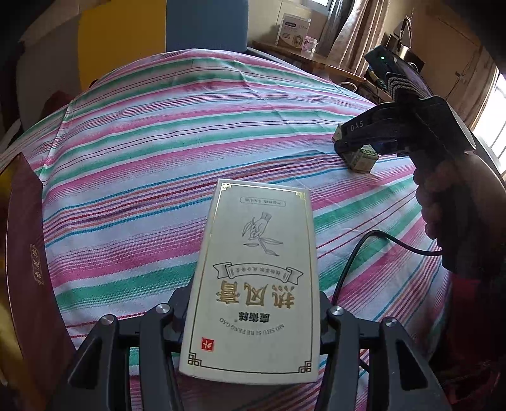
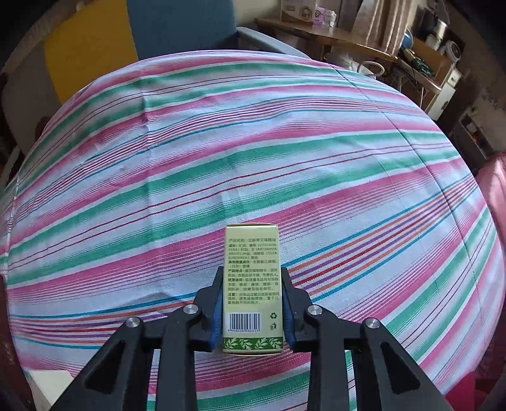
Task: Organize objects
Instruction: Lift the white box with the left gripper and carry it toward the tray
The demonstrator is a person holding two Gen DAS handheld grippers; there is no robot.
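Observation:
A cream carton with gold borders and a leaf drawing (image 1: 256,278) sits between the fingers of my left gripper (image 1: 251,313), which is shut on it above the striped cloth (image 1: 158,158). My right gripper (image 2: 252,303) is shut on a small green box with a barcode (image 2: 252,284), its blue pads (image 2: 217,311) pressing both long sides. From the left wrist view, that same right gripper (image 1: 351,153) is at the right, held by a hand (image 1: 442,202), its tips down on the small green box (image 1: 362,158) on the cloth.
A dark red box (image 1: 34,272) lies at the cloth's left edge. A black cable (image 1: 357,256) runs across the cloth at the right. Behind the cloth stand a blue chair back (image 2: 180,28), a yellow panel (image 2: 91,44) and a wooden shelf with boxes (image 2: 332,31).

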